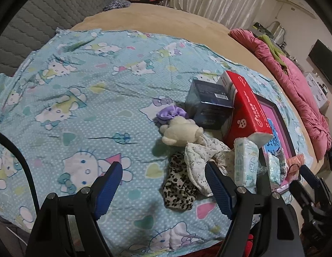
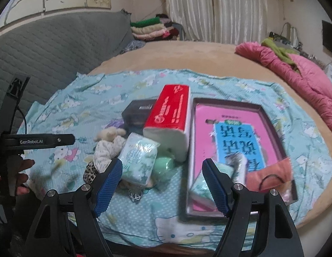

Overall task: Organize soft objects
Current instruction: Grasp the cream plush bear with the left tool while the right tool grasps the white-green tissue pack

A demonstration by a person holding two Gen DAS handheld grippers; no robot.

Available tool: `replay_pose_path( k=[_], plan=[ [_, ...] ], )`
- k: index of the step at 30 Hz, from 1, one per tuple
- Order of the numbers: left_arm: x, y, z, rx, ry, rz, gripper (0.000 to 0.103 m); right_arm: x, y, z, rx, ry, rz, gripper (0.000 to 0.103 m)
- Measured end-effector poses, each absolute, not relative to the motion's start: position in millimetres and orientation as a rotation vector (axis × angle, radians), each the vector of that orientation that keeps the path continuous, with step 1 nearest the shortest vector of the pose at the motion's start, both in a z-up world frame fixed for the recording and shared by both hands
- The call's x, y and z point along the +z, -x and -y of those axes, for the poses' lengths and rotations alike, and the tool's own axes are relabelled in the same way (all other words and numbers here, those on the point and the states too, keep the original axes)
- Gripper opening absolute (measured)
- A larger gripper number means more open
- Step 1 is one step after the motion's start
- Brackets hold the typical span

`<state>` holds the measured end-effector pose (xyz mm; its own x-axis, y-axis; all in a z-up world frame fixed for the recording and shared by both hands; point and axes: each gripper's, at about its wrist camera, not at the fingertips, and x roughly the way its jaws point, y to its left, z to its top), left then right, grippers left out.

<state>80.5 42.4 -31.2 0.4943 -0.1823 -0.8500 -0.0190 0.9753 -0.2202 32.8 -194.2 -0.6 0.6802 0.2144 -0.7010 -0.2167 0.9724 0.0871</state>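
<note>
Nearest the cameras, left hand-held gripper (image 1: 163,184) has jaws wide apart, nothing between the pads, hovering above the leopard-print cloth (image 1: 179,189) on the bed's blue sheet (image 1: 80,107). Right hand-held gripper (image 2: 162,181) likewise spread and empty, over the tissue pack (image 2: 138,159). Further back: floral cloth (image 1: 200,156), cream plush toy (image 1: 183,131), red tissue box (image 2: 172,115), pink-lined tray (image 2: 260,109).

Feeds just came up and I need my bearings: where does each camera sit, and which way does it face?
Left wrist: on the left gripper, angled down at the leopard cloth on the patterned sheet; open fingers and right gripper show.
Right wrist: on the right gripper, facing the tray; a hand shows.
Shared: red tissue box.
</note>
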Motion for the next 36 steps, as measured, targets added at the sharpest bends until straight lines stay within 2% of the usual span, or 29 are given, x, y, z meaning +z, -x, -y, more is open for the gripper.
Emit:
replay_pose_path(
  k=[14, 24, 36],
  plan=[
    [-48, -130, -33, -0.130, 0.248, -1.067, 0.079, -32, -58, 156, 0.285, 0.059, -0.861, 0.078],
    [-74, -171, -25, -0.140, 0.283, -1.142, 0.079, -41, -77, 151, 0.251, 0.080, -0.879, 0.078],
    [-97, -183, -25, -0.163, 0.307, -1.175, 0.079, -56, -97, 142, 0.252, 0.071, -0.910, 0.078]
  ],
)
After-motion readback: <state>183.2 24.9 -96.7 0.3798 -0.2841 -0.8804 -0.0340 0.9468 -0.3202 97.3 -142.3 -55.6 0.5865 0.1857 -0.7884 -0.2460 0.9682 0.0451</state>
